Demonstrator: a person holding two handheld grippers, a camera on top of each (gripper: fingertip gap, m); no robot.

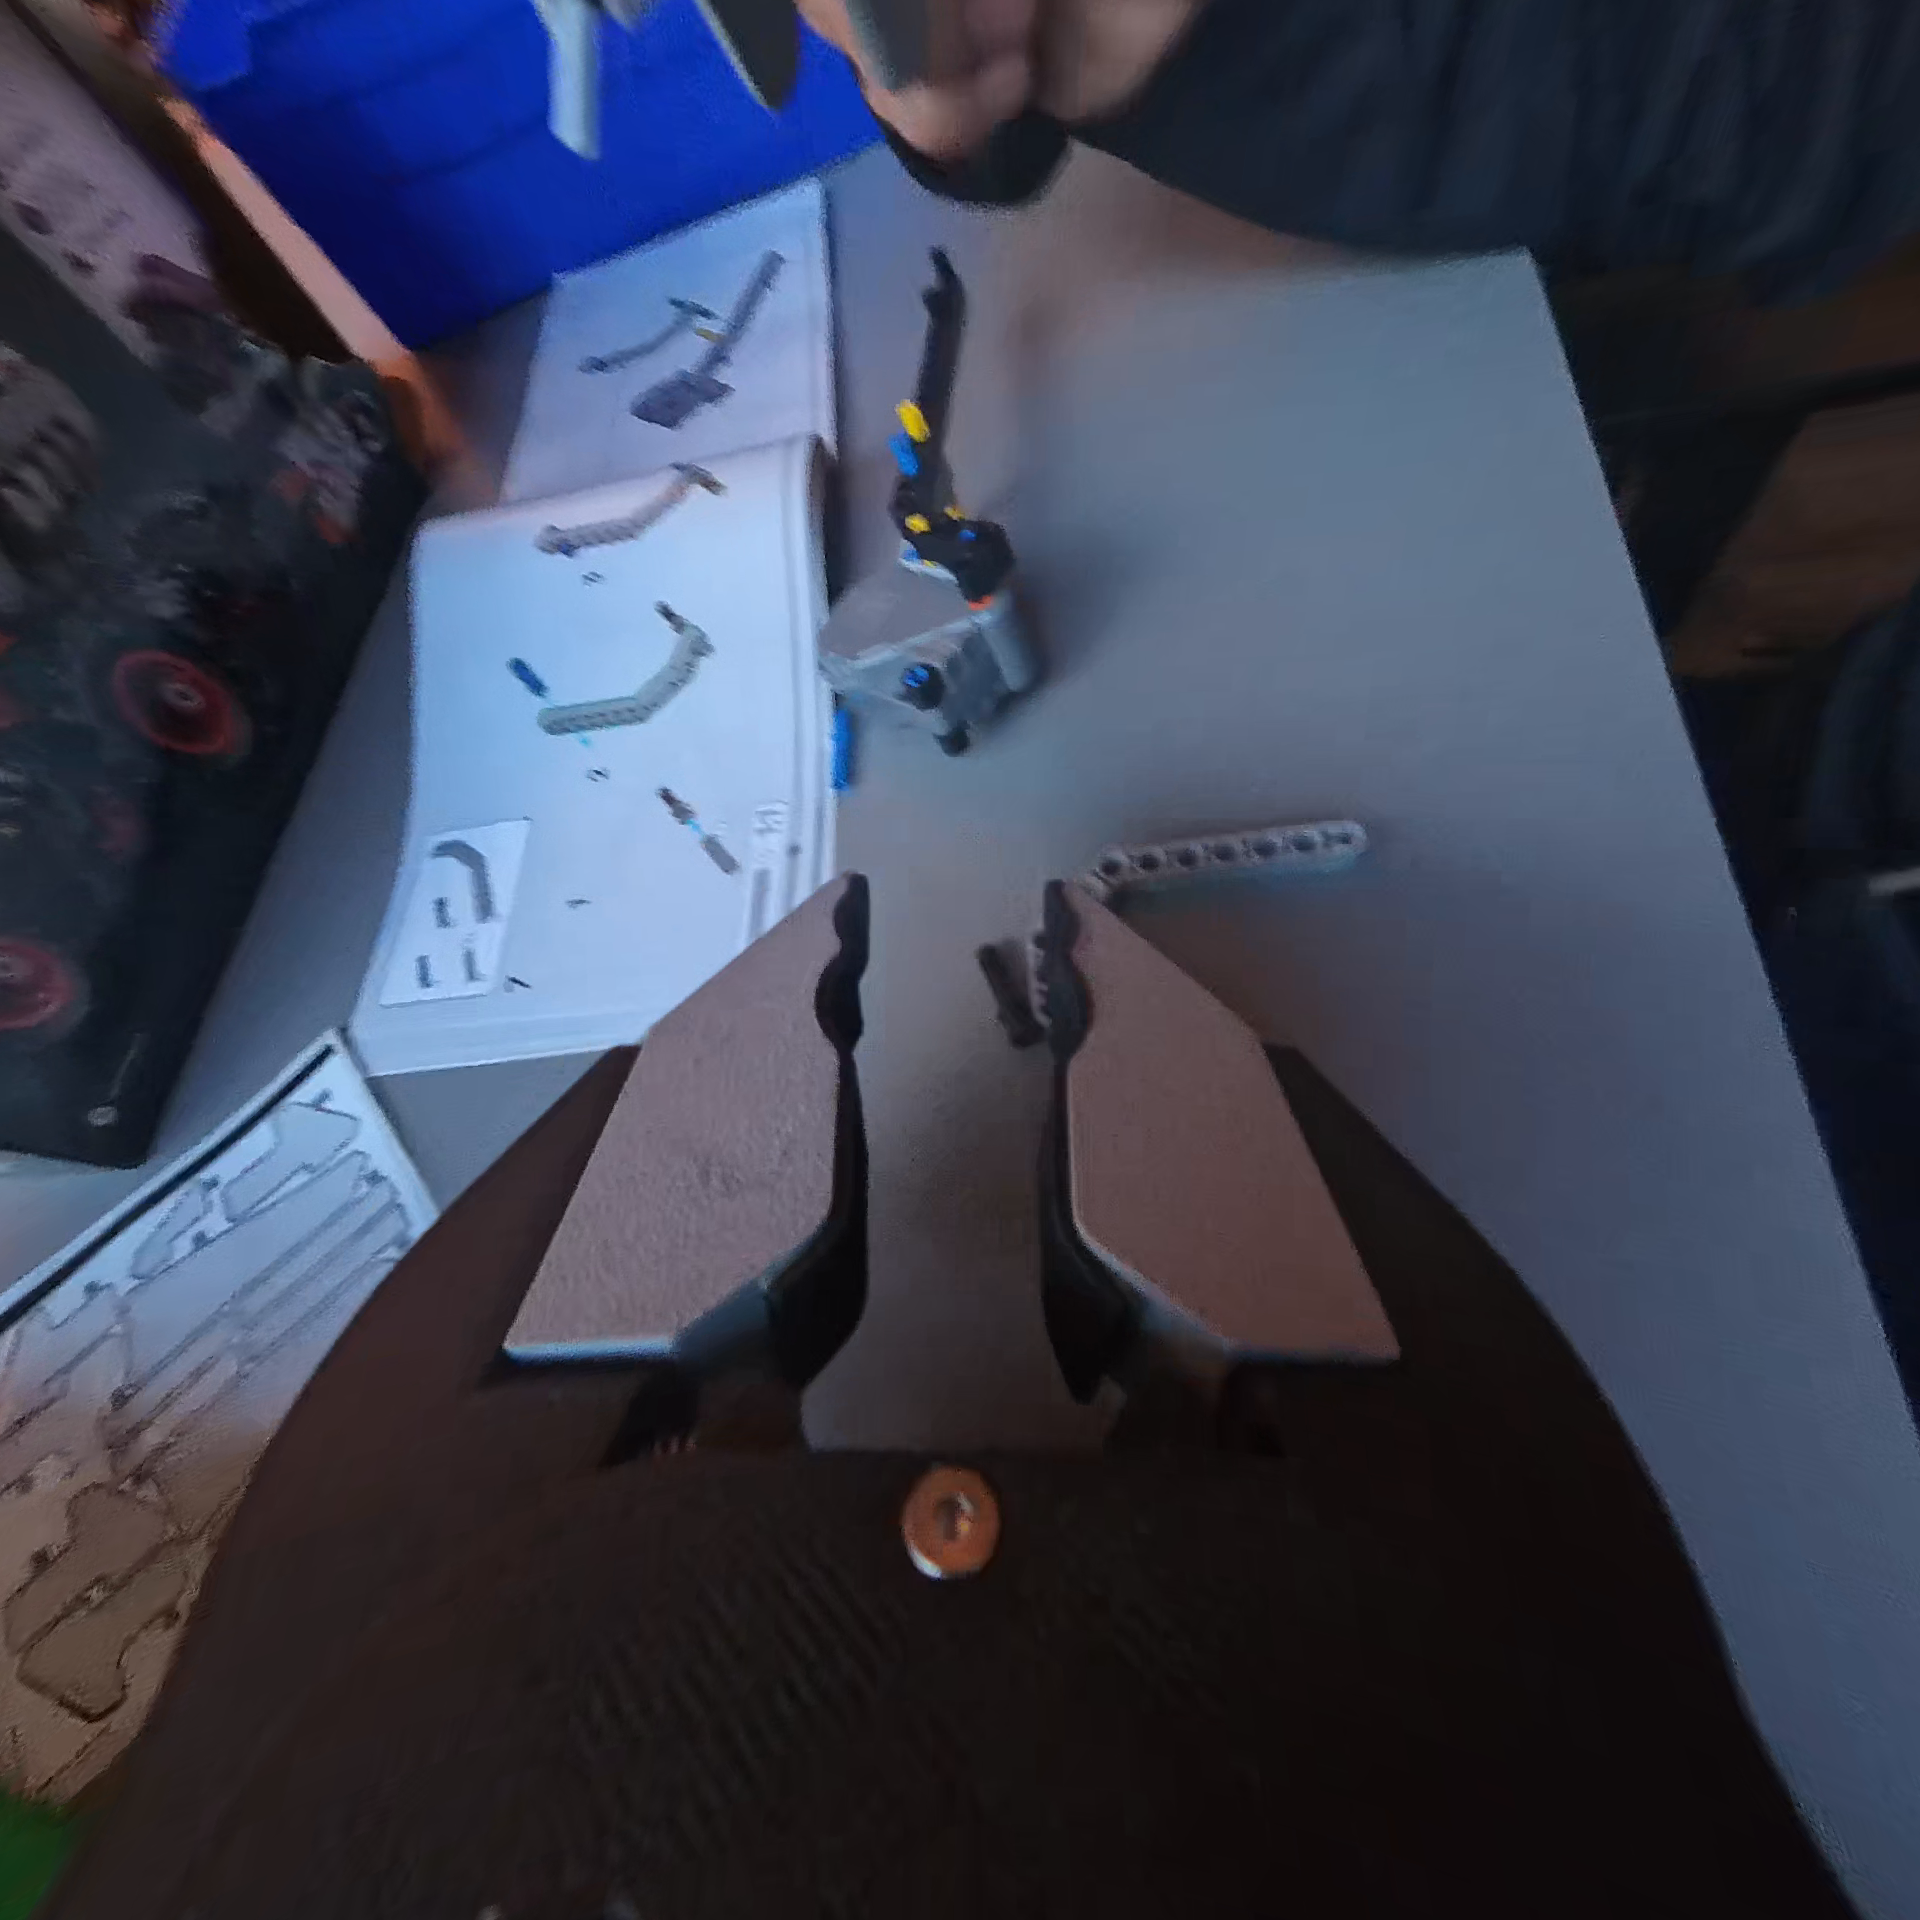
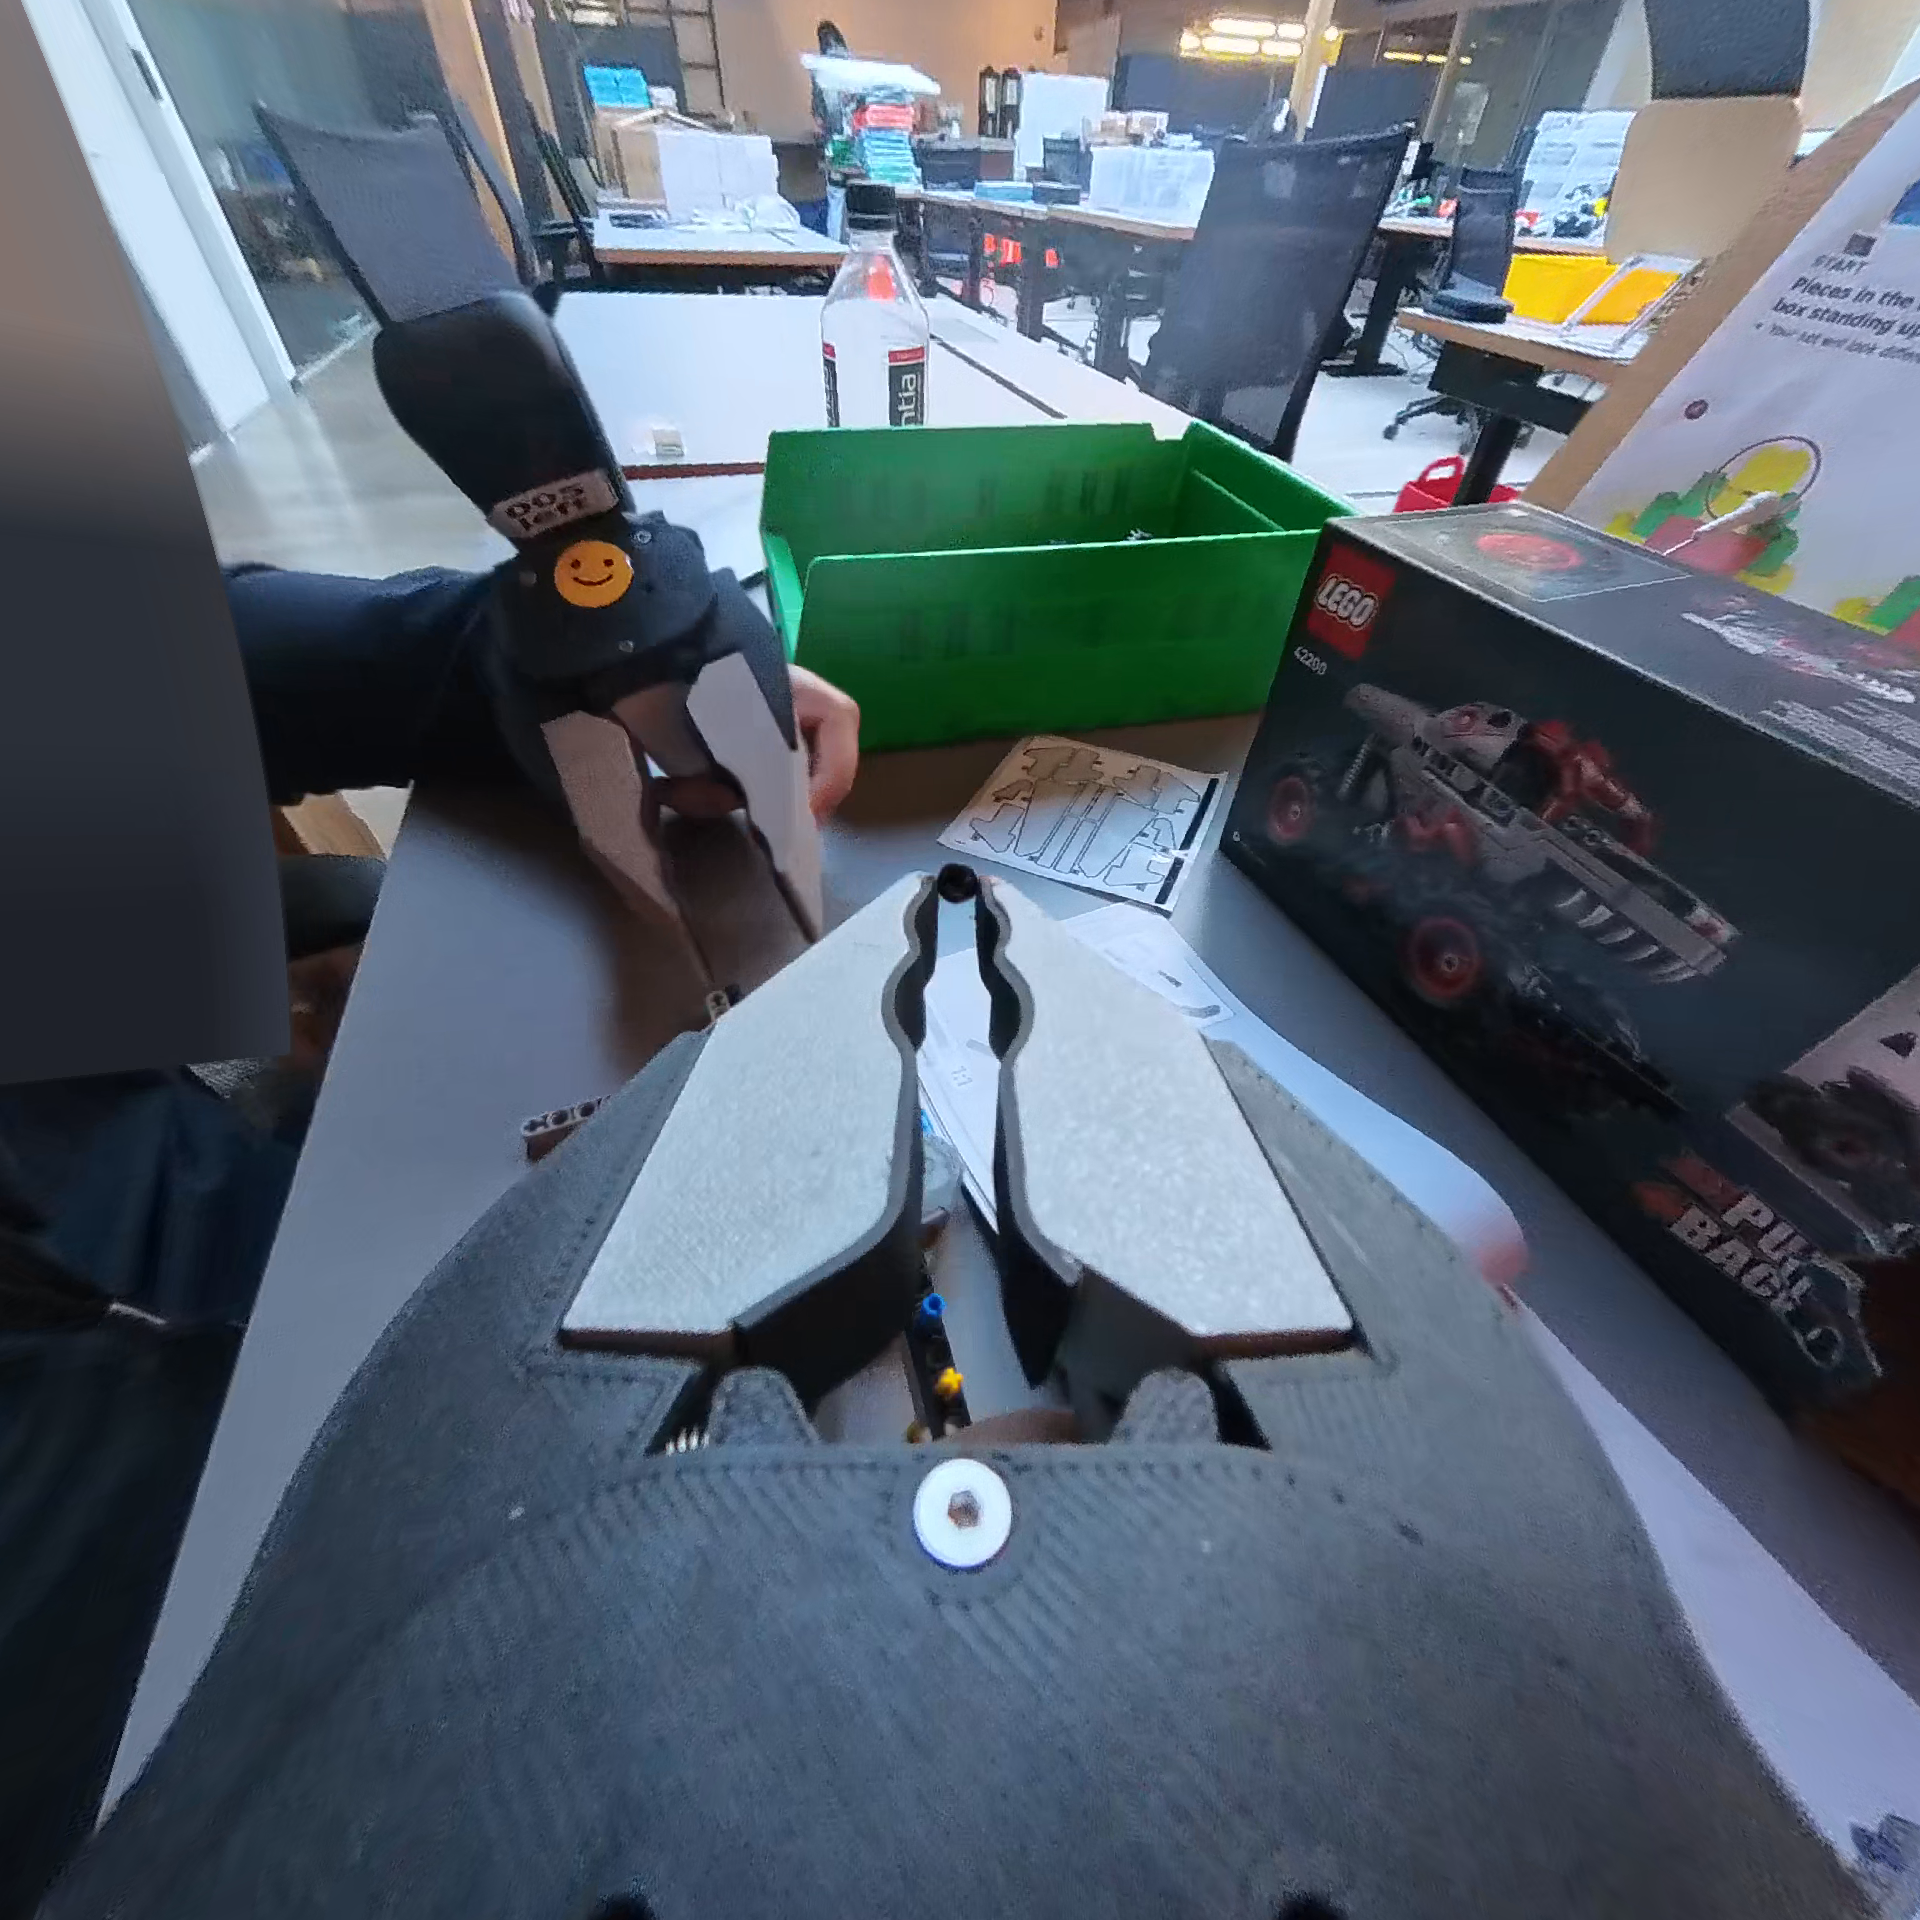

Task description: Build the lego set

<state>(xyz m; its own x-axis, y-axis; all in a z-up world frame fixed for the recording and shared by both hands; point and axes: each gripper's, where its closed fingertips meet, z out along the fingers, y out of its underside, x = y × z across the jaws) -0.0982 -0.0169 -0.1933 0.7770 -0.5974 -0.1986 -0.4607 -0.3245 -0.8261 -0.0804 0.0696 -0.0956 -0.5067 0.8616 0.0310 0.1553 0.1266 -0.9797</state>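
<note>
My left gripper [image 1: 954, 904] is open and empty, low over the grey table [image 1: 1299, 520]. A small dark piece [image 1: 1003, 987] lies between its fingers, close to the right one. A grey bent beam [image 1: 1226, 857] lies just beyond the right fingertip. The partly built black, grey and yellow assembly [image 1: 945, 623] stands farther ahead. My right gripper [image 2: 956, 906] is shut on a small black pin [image 2: 956, 885] at its tips, held above the table. The assembly [image 2: 935, 1340] shows below, between its fingers. The left gripper [image 2: 764, 951] points down at the table in the right wrist view.
The open instruction booklet [image 1: 623, 727] lies left of the assembly. The dark set box [image 2: 1558, 831] stands at the right, a sticker sheet [image 2: 1091, 821] beside it. A green bin [image 2: 1039, 582] and a water bottle [image 2: 873, 322] stand behind. A blue bin [image 1: 468, 156] is beyond the booklet. Left tips to right tips: about 12 cm.
</note>
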